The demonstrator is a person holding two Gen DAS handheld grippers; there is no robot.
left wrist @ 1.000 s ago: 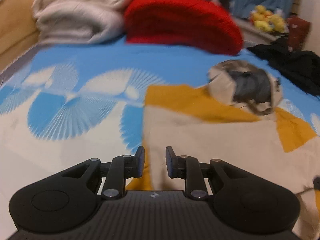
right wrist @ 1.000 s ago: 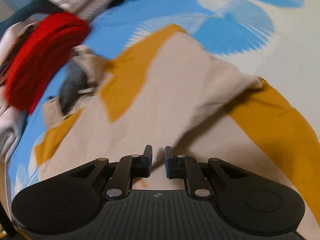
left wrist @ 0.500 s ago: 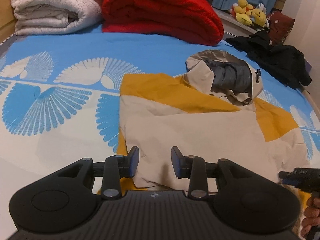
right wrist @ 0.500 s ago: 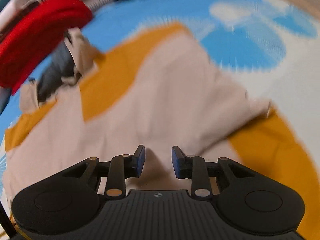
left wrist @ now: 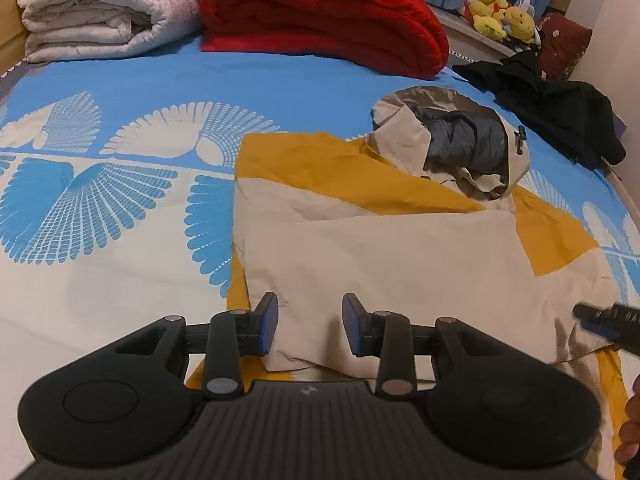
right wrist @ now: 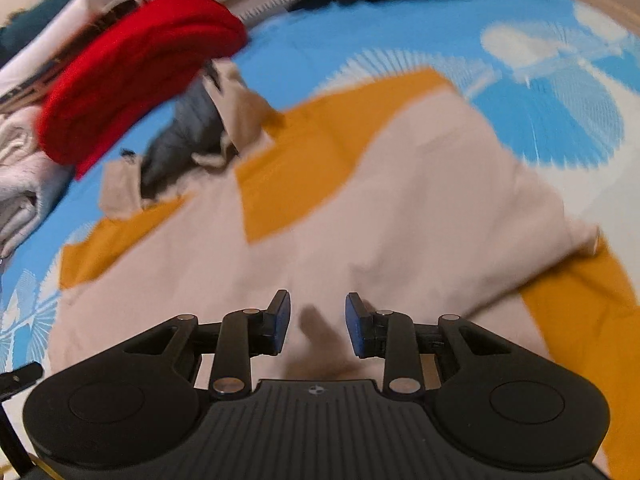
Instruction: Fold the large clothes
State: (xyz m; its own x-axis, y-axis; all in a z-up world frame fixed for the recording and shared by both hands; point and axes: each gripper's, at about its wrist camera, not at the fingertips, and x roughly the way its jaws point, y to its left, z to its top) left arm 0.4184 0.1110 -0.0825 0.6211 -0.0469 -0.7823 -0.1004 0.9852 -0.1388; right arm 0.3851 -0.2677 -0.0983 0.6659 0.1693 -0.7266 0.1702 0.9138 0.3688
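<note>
Two grippers: left gripper (left wrist: 309,322) and right gripper (right wrist: 318,322), jaws narrowly parted, nothing gripped, both over one beige-and-mustard jacket (left wrist: 400,264) lying mid-bed (left wrist: 120,280). At the far edge: one red blanket (left wrist: 320,12), one white blanket (left wrist: 100,16). Far-right corner: one black garment (left wrist: 560,108).

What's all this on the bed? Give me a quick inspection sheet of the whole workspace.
Surface: bed sheet, blue and white fan pattern.
Job's things: jacket, beige and mustard, lying flat, hood at the far end.
Clutter: red blanket, white blanket, black clothes, plush toys.
Grippers: left gripper and right gripper open over the jacket's near edge, pads gripping nothing.
Cables: nothing seen.
Surroundings: shelf and wall behind the bed; right view blurred.
</note>
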